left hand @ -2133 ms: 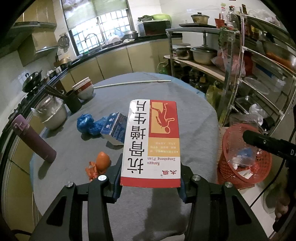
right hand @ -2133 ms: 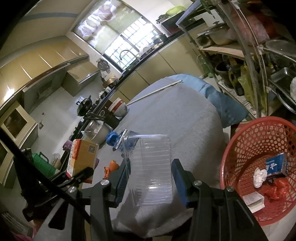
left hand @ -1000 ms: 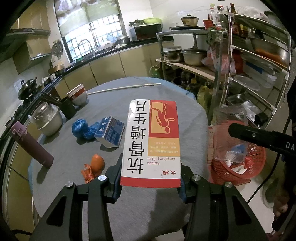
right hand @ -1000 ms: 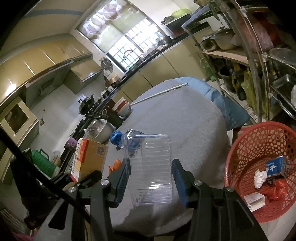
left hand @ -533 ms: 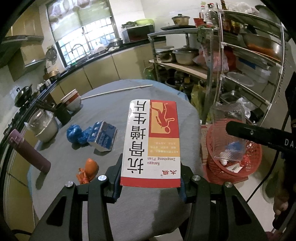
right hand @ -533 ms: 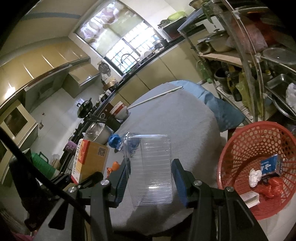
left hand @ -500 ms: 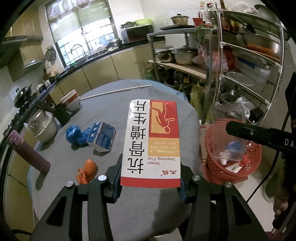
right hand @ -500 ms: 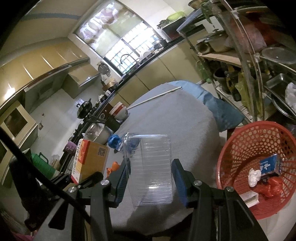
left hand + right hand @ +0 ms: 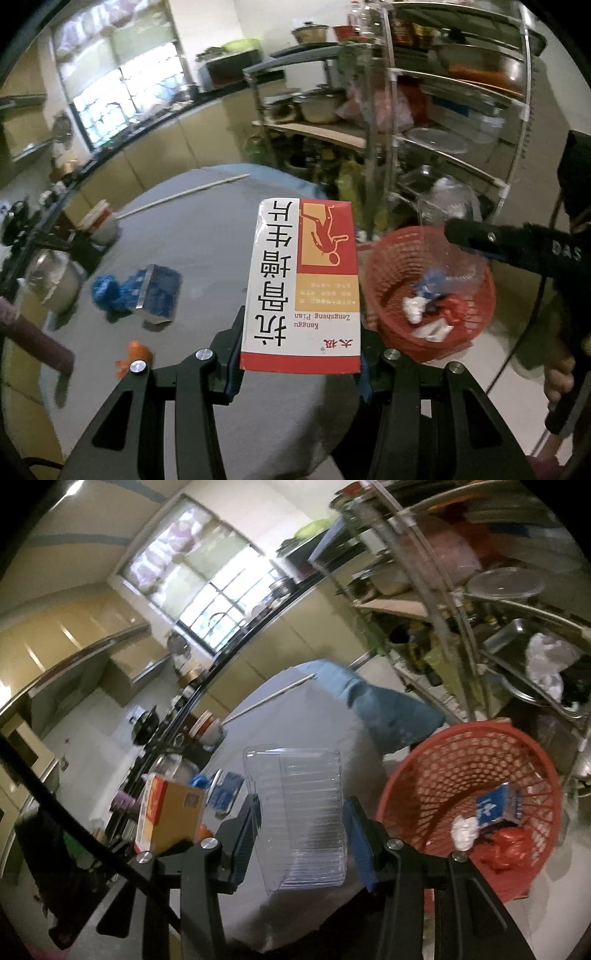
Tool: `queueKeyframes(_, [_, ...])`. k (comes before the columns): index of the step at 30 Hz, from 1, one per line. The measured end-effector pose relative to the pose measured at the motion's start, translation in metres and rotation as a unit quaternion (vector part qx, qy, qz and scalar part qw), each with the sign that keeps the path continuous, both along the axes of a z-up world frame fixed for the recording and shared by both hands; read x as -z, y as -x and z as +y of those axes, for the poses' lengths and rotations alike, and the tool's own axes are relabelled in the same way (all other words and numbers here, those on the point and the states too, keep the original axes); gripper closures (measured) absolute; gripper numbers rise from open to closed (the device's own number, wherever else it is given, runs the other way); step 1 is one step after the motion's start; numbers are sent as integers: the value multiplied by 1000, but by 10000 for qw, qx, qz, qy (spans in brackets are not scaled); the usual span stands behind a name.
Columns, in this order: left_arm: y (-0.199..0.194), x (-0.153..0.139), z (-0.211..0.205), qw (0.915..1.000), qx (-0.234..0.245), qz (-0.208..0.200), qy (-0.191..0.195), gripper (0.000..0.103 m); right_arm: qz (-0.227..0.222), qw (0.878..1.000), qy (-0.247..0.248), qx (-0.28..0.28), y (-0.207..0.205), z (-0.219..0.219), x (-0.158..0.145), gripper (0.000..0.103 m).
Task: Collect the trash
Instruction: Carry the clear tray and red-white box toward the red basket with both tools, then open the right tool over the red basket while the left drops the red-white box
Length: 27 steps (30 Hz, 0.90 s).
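Left-wrist view: a person clearing a kitchen table carries two pieces of rubbish at once toward a red mesh basket (image 9: 388, 295) that stands on the floor just off the table's edge. The left gripper (image 9: 299, 369) has its jaws clamped on the lower end of a red-and-white medicine box (image 9: 301, 280), which juts forward over the grey tablecloth (image 9: 207, 236), presumably held out long so that it can be tipped straight into the bin. The right gripper (image 9: 301, 845) grips a clear plastic container (image 9: 301, 812) by its two sides, pads pressed to its ribbed walls; in the left view that container hangs over the basket's rim, though blur and its transparency make it hard to say whether it is fully above the opening.

Inside the basket lie earlier finds: a blue packet (image 9: 496, 806), a white wad (image 9: 465, 830) and red wrapping (image 9: 506, 849). The basket sits low beside the table, a sensible spot for dropping things from either hand without walking.

Left on the table, well apart from both grippers, are a blue crumpled bag (image 9: 107, 291) touching a blue carton (image 9: 159, 295), and an orange scrap (image 9: 138, 354) near the front edge. Those look like the remaining trash; the bowls (image 9: 98, 221) and pot (image 9: 55, 277) at the far side seem to belong there.
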<state>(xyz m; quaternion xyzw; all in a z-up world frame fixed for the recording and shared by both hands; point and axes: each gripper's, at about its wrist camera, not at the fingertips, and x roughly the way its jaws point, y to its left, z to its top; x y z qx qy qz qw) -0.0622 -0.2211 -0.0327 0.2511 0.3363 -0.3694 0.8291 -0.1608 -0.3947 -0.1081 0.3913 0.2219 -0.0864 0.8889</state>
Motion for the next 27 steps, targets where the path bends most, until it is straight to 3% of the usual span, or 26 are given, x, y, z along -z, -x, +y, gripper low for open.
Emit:
queueKeyframes(6, [-1, 7, -24, 9970, 440, 616, 136, 53, -18, 9985, -26, 552, 24, -29, -1, 54])
queueKeyframes(13, [4, 20, -59, 9877, 914, 1260, 178, 53, 110, 9933, -258, 1124, 47, -60, 15, 54])
queueKeyframes(21, [15, 26, -101, 9793, 1392, 1443, 260, 52, 370, 9867, -479, 1510, 59, -79, 36, 50])
queueKeyframes(25, [17, 31, -114, 9773, 1490, 1485, 255, 35, 410, 9842, -599, 1613, 63, -83, 41, 37])
queueKeyframes(27, [16, 32, -111, 9779, 1472, 1461, 254, 35, 373, 9834, -591, 1674, 67, -84, 39, 33])
